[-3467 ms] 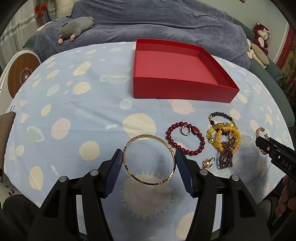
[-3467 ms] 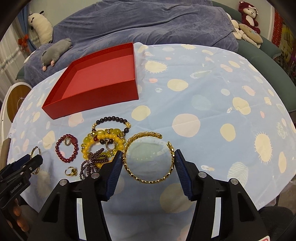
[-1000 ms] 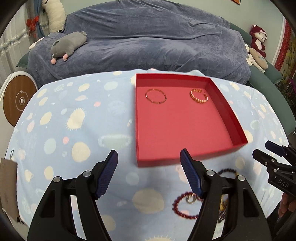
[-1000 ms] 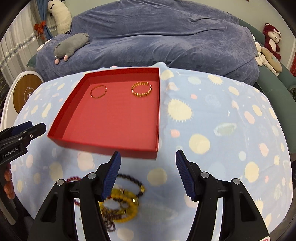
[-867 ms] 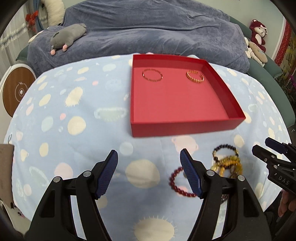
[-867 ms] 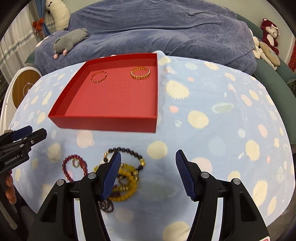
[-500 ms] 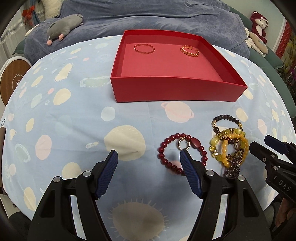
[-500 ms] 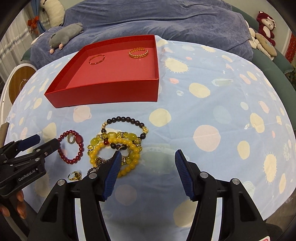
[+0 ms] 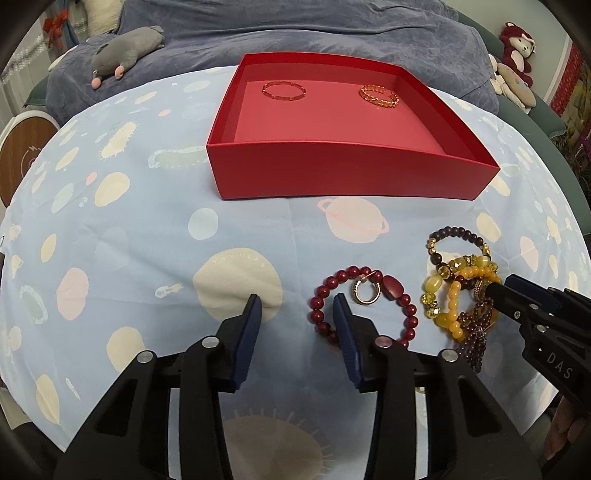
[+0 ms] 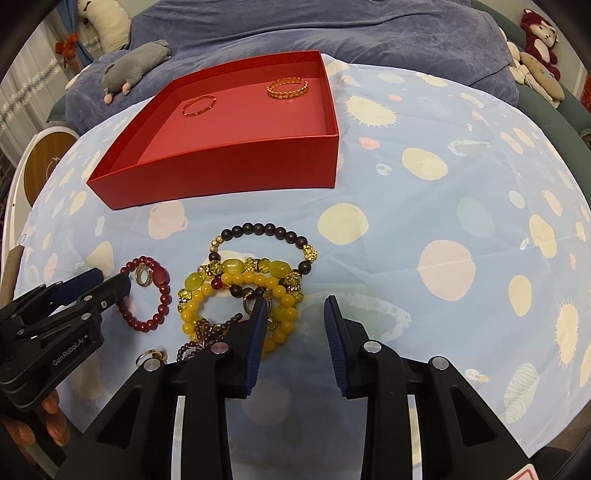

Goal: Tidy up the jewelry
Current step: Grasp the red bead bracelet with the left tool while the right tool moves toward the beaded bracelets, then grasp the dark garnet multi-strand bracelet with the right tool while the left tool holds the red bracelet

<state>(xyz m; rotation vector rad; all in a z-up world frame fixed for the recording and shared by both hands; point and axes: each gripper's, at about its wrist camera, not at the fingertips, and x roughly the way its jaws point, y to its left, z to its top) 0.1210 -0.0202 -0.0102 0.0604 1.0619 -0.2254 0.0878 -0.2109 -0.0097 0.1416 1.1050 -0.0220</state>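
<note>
A red box (image 9: 347,173) holds a thin gold bangle (image 9: 283,90) and a gold chain bangle (image 9: 379,96) at its far side. In front of it lie a dark red bead bracelet (image 9: 364,308) with a ring (image 9: 367,291) inside, and a pile of yellow and dark bead bracelets (image 9: 460,284). My left gripper (image 9: 295,314) is open and empty, low over the cloth, its right finger at the red bracelet's left edge. My right gripper (image 10: 293,314) is open and empty, its left finger at the yellow pile (image 10: 240,291). A small gold ring (image 10: 152,355) lies nearer.
The table wears a light blue cloth with planet prints (image 9: 110,229). Behind it is a blue-covered sofa (image 9: 295,33) with a grey plush mouse (image 9: 125,50) and plush toys (image 9: 517,40) at the right. A round wooden panel (image 9: 22,158) stands at the left.
Both grippers let go of the bangles in the box, drew back and came down to the loose jewelry. Both jaws are narrower than half a second ago.
</note>
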